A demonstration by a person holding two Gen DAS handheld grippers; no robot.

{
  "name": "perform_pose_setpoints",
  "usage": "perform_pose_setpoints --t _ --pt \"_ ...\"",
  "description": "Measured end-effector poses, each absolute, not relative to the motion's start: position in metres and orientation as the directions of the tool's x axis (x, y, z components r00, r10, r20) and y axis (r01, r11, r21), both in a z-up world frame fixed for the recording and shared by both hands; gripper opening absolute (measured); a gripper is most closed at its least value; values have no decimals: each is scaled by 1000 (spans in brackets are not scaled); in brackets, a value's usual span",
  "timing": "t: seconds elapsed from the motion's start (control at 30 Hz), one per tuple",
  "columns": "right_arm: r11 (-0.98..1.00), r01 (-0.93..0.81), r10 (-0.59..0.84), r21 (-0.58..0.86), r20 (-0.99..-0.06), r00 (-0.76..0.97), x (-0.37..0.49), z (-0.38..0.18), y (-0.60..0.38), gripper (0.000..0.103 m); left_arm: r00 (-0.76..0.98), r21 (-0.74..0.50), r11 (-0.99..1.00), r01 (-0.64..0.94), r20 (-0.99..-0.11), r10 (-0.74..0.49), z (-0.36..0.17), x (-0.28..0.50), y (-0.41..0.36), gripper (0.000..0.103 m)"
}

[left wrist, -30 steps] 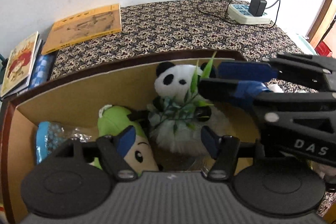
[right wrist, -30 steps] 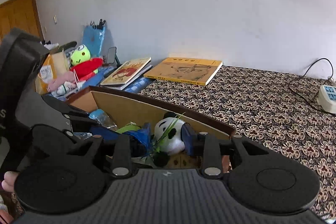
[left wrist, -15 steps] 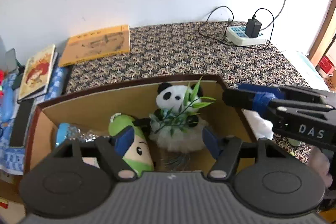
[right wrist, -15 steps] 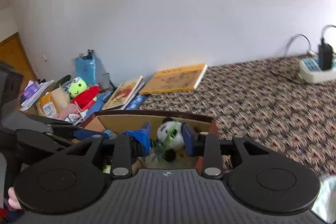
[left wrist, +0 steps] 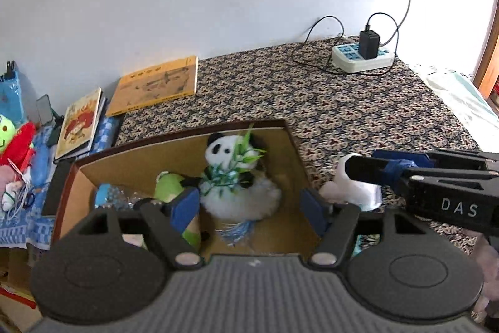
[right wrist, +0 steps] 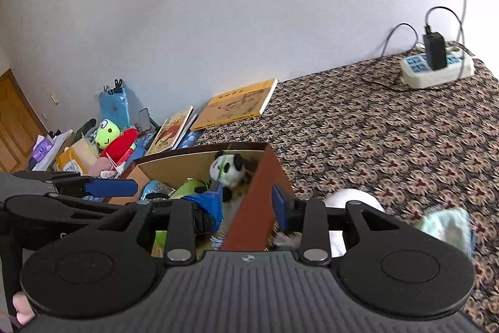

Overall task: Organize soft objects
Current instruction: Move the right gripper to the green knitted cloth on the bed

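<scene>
The panda plush, with green bamboo leaves across its chest, is sitting upright inside the open cardboard box, leaning against the far wall just ahead of the left gripper. That claw is hanging above the box with its blue-padded jaws standing wide apart and nothing between the pads; the panda is showing in the gap, lower down and clear of both fingers. Beside the panda, toward the left finger, a green plush is lying in the box, and farther left a blue crinkly packet. The right gripper is hovering over the box's near right corner, its jaws having just been opening and gripping nothing; the brown box wall is rising straight between its fingers, blocking the way to the panda beyond it. Just outside that wall, to the right of both claws, a white plush is resting on the patterned cloth, with a pale blue towel close by. Well ahead, a yellow book and a power strip are lying near the wall, and a frog plush is sitting among clutter far to the left.
</scene>
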State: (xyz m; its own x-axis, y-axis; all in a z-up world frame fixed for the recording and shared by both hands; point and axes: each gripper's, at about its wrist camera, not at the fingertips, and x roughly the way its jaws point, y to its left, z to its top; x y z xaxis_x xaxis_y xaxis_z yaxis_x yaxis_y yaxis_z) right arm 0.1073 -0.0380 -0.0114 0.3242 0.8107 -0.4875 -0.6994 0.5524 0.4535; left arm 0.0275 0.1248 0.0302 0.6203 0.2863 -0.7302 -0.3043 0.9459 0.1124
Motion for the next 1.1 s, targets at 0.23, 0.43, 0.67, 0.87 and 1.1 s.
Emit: perform_pose_setpoints --t 0.23,0.43,0.67,0.87,1.1 --pt "565 -699 801 439 -494 337 111 -13 -75 18 633 134 947 -291 -716 296 34 35 81 70" --pt "585 -683 789 437 -501 356 116 -16 -107 18 640 132 955 -266 -716 278 32 42 49 70" --pt "609 -632 778 480 -516 358 125 -28 -145 19 636 122 970 -212 -736 232 19 45 18 72" --pt "609 -568 779 553 -551 299 127 -52 -162 19 620 56 987 -153 -772 140 -7 39 5 80" --pt "612 -483 775 627 -598 205 126 -83 -170 19 590 -7 993 -116 -805 63 -44 30 -6 80"
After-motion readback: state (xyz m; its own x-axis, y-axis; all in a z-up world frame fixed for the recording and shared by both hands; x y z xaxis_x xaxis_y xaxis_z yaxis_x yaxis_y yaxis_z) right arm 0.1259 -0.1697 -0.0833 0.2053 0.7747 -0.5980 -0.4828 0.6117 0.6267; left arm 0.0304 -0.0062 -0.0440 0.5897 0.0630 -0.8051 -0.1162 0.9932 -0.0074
